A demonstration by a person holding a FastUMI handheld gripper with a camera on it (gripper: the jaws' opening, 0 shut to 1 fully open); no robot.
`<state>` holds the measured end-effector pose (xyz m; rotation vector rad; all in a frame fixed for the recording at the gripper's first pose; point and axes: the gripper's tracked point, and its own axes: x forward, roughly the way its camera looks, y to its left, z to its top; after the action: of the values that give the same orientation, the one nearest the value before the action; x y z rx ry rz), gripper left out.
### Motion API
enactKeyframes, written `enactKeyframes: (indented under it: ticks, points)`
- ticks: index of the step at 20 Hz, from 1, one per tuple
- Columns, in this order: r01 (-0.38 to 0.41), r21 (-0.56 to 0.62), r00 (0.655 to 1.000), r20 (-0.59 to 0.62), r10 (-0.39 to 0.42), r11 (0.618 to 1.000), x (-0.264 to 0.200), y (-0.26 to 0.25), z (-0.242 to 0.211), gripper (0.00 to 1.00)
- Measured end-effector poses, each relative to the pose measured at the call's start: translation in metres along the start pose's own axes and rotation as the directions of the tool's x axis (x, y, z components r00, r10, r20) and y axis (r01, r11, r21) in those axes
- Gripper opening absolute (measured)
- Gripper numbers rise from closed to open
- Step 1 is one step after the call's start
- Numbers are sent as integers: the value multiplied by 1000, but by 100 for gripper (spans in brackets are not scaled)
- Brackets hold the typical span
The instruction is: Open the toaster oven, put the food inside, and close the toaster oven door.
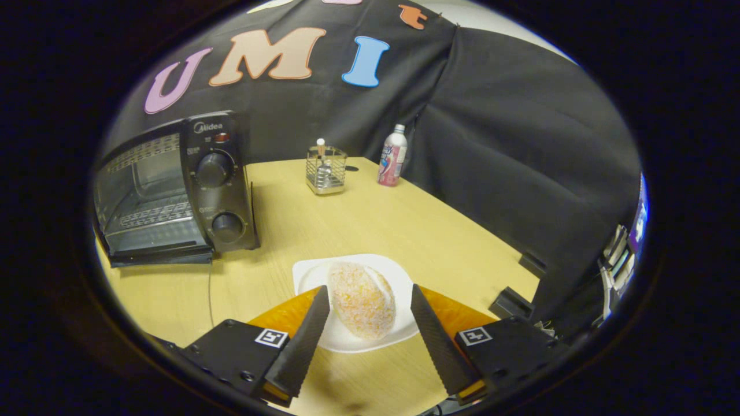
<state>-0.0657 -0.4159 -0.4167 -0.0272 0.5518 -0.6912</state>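
A: Left of frame first. The toaster oven (173,190) sits at mid-left on the table (370,214), door (159,254) dropped flat toward us, rack visible inside. Judged: opening step done, and the open mouth faces the plate so the food can go more or less straight in.

B: Centre?

A: Upper centre, near the back of the table, a wire basket (326,170) with a small bottle in it, and just right of it a pink-labelled bottle (393,156). Both well apart from the work; probably clutter.

B: And the food?

A: Lower centre. A sugared doughnut (362,300) lies on a white plate (306,274), between the fingers of the gripper (370,309). Jaws spread; left finger (306,335) near or touching the doughnut's side, cannot tell which. Right finger (436,341) stands clear, with a gap.

B: So no pinch.

A: None seen. Straddling it suggests lining up for a grasp. Soft item, so a light squeeze seems wise.
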Motion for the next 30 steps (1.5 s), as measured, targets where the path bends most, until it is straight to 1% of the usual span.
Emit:
enactKeyframes:
  ticks: [8, 9, 12, 14, 16, 18, 20, 25, 29, 30]
  points:
    - [-68, 55, 997, -32, 70, 996, 23, 10, -18, 91]
    - [-78, 66, 996, -36, 81, 995, 23, 12, -20, 89]
    - [-50, 65, 996, -66, 54, 997, 23, 12, -24, 82]
    - [-14, 52, 997, -80, 19, 999, 20, 10, -26, 77]
    - [33, 20, 996, -89, -31, 999, 12, 6, -26, 72]
    - [52, 21, 996, -74, -51, 998, 1, 10, -21, 67]
    - [68, 38, 996, -53, -66, 997, -14, 15, -17, 67]
    - [67, 57, 998, -21, -66, 996, -58, 36, -16, 67]
    - [39, 66, 999, 1, -39, 997, -95, 61, -17, 67]
    - [43, 71, 999, 4, -44, 997, -105, 64, -17, 67]
